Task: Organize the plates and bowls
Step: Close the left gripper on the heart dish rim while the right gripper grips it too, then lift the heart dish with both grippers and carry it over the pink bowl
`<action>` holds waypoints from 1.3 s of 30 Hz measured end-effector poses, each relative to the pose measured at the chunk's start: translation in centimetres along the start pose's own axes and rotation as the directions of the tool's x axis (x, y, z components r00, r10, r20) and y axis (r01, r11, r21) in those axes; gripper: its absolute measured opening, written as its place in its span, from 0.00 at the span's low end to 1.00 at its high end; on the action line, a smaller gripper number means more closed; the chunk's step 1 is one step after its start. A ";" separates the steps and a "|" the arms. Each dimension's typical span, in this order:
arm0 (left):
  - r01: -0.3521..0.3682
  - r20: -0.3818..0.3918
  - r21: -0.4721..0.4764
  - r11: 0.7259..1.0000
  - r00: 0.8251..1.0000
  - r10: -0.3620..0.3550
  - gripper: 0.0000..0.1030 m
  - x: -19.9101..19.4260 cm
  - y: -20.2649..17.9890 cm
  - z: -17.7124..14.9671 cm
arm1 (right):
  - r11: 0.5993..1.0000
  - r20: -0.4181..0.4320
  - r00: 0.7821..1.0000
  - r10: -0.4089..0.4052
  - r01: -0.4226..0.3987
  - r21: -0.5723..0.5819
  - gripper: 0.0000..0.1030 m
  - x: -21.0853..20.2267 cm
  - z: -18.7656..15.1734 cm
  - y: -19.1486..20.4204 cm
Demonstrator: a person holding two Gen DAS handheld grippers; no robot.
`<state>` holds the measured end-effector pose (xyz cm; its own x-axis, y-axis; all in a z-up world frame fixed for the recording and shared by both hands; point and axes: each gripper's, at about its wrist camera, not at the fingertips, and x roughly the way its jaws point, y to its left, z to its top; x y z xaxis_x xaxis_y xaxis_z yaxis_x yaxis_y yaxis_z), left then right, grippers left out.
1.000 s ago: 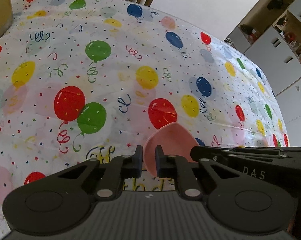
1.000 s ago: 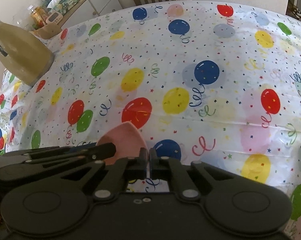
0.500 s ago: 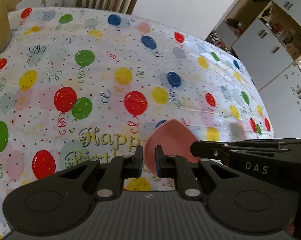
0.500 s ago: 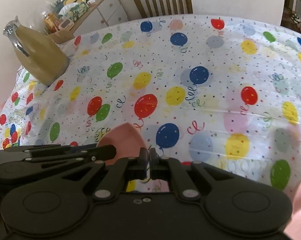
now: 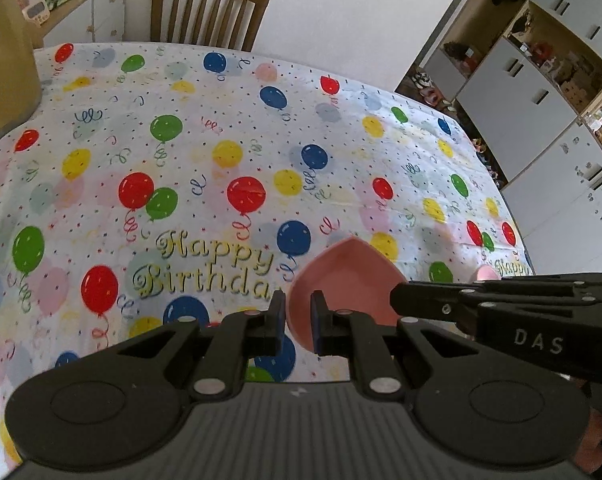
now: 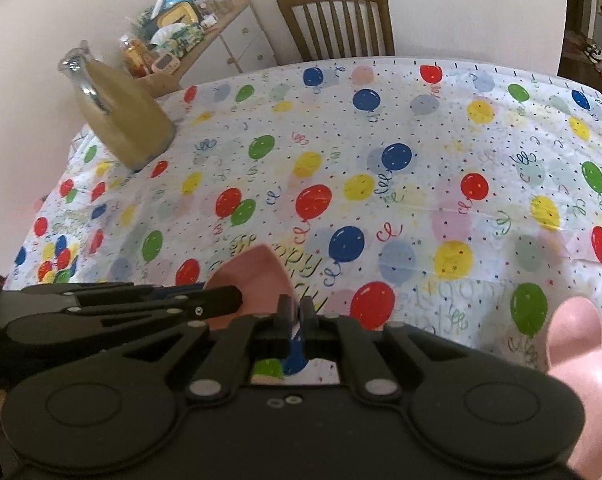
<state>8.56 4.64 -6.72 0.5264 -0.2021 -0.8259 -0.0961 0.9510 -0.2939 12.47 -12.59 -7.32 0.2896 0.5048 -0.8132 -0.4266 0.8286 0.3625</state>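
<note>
A pink bowl point(image 5: 349, 276) hangs above the balloon tablecloth point(image 5: 221, 120), held from two sides. My left gripper point(image 5: 299, 308) is shut on its near rim, one finger inside and one outside. The right gripper point(image 5: 397, 302) comes in from the right and meets the bowl's far side. In the right wrist view the same pink bowl point(image 6: 253, 276) ends at my right gripper point(image 6: 297, 308), whose fingers stand almost together on the rim. The left gripper point(image 6: 237, 298) crosses in front of the bowl there.
A second pink dish point(image 6: 573, 360) lies blurred at the near right table edge. A beige jug point(image 6: 125, 120) stands at the far left corner. A wooden chair point(image 6: 337, 16) is behind the table, a cluttered sideboard point(image 6: 189, 40) left, grey cupboards point(image 5: 521, 100) right.
Both grippers have risen and drawn back together with the pink bowl between them. More of the table, the chair and the room has come into view.
</note>
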 end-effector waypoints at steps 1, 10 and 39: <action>-0.004 0.002 0.001 1.000 1.000 0.004 0.12 -0.3 -0.3 -0.3 | 1.000 0.003 1.000 0.005 -0.005 -0.002 0.03 -0.5 -0.3 0.0; -0.032 0.006 -0.016 0.999 0.999 0.032 0.12 -2.4 -1.9 -3.7 | 0.999 -0.008 0.999 0.034 -0.034 -0.033 0.03 -2.9 -3.2 0.5; -0.109 -0.121 -0.004 0.994 0.987 0.107 0.12 0.4 -1.5 -9.1 | 0.998 -0.161 0.987 0.017 -0.026 -0.055 0.03 0.8 -8.5 0.6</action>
<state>1.23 1.04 -11.01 0.4067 -0.1257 -0.9049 -0.1564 0.9663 -0.2045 5.21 -13.79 -11.60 0.1406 0.4733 -0.8696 -0.4805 0.8006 0.3580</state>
